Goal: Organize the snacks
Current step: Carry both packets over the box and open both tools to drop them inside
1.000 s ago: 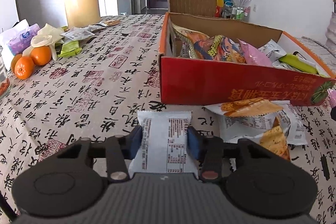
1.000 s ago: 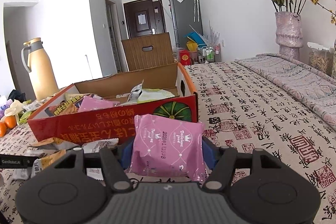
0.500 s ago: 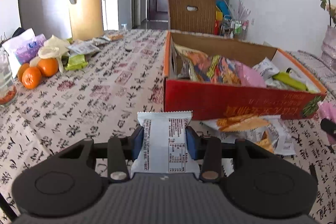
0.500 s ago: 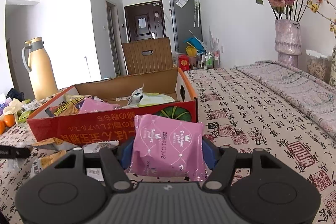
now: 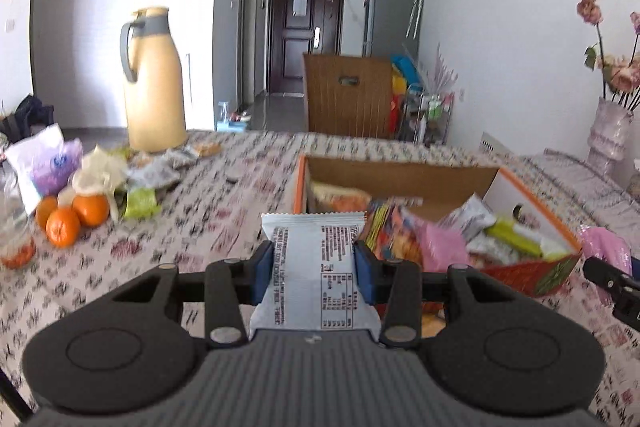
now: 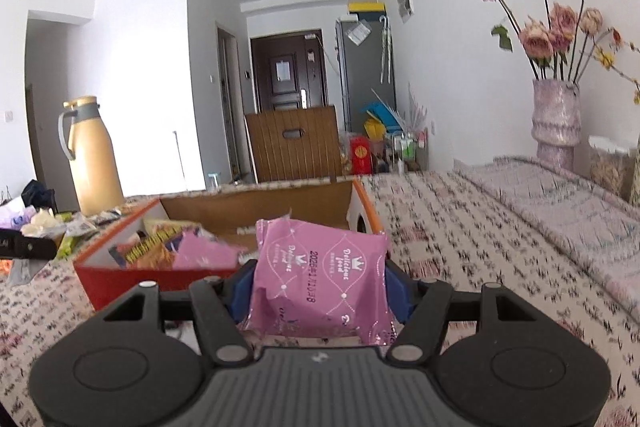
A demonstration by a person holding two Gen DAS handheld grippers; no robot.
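Note:
My left gripper [image 5: 314, 273] is shut on a white snack packet [image 5: 314, 267], held up above the table in front of the red cardboard box [image 5: 532, 277]. The box holds several snack packs. My right gripper [image 6: 320, 285] is shut on a pink snack packet [image 6: 320, 287], lifted near the box's [image 6: 160, 277] right front corner. In the left wrist view the right gripper's finger and the pink packet [image 5: 604, 247] show at the right edge. The left gripper's finger [image 6: 24, 247] shows at the left edge of the right wrist view.
A yellow thermos jug [image 5: 154, 87] stands at the back left. Oranges [image 5: 72, 215], a tissue pack [image 5: 44, 163] and loose wrappers lie at the left. A vase of dried roses [image 6: 556, 119] stands at the right, on the patterned tablecloth [image 6: 480, 227]. A wooden chair back [image 5: 348, 95] rises behind the table.
Both grippers have risen with their packets, and both views now tilt up toward the room. The box sits lower in both views, and its inside shows more.

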